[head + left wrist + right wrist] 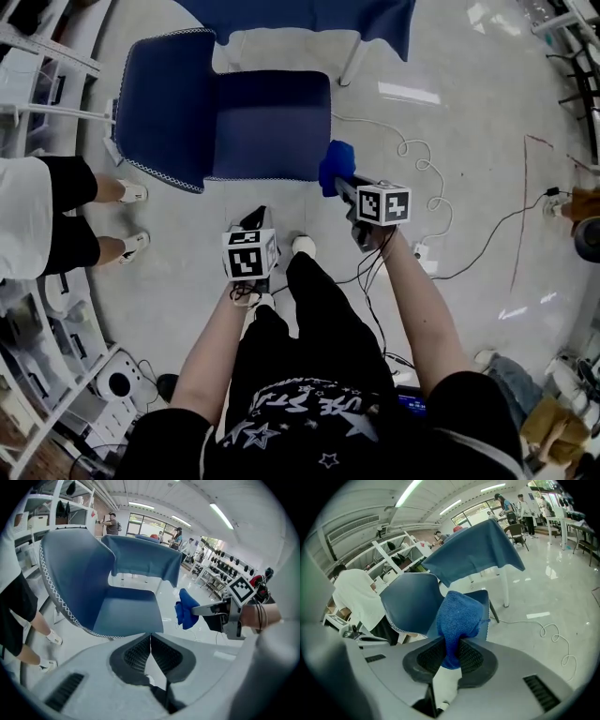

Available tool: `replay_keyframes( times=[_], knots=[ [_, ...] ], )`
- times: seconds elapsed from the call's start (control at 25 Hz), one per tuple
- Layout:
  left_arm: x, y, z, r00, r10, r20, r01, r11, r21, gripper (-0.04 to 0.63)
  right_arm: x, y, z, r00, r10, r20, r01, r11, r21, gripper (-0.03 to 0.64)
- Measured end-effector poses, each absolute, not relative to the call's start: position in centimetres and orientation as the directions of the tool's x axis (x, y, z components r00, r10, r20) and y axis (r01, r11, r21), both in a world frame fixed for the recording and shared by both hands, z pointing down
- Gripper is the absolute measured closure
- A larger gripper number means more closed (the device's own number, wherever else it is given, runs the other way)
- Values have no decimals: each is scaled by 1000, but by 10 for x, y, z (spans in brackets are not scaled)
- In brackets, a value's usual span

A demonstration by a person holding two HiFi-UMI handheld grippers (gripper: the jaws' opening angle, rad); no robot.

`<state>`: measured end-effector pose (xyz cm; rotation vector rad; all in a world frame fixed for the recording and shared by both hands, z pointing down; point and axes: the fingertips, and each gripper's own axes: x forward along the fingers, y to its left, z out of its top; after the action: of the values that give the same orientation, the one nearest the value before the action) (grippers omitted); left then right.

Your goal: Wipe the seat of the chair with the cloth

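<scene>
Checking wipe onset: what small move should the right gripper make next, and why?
Probably bring the right gripper forward-left and down onto the seat: its jaws are shut on the blue cloth, which hangs in the air beside the seat's corner, not yet touching it.

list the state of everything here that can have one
left hand-held gripper: jaws shut, nothing between them
right hand-held gripper: jaws shut on the cloth
cloth: bunched up, held in the air, not on the seat
chair: upright on the floor
seat: bare, nothing lying on it
</scene>
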<state>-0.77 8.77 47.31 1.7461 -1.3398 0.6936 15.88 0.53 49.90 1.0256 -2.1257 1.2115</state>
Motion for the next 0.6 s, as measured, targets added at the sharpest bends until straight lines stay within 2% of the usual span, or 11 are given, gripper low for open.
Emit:
replay_keyframes(
  times=[0.24,0.6],
  knots=[
    [-18,118,430,324,-548,771,-945,-140,297,574,145,41,441,-598,-429,677,-801,354,-483,549],
    [-39,190,391,361,-565,742,-932,-191,308,574,144,105,386,-571,-516,639,-820,311,-481,549]
  ],
)
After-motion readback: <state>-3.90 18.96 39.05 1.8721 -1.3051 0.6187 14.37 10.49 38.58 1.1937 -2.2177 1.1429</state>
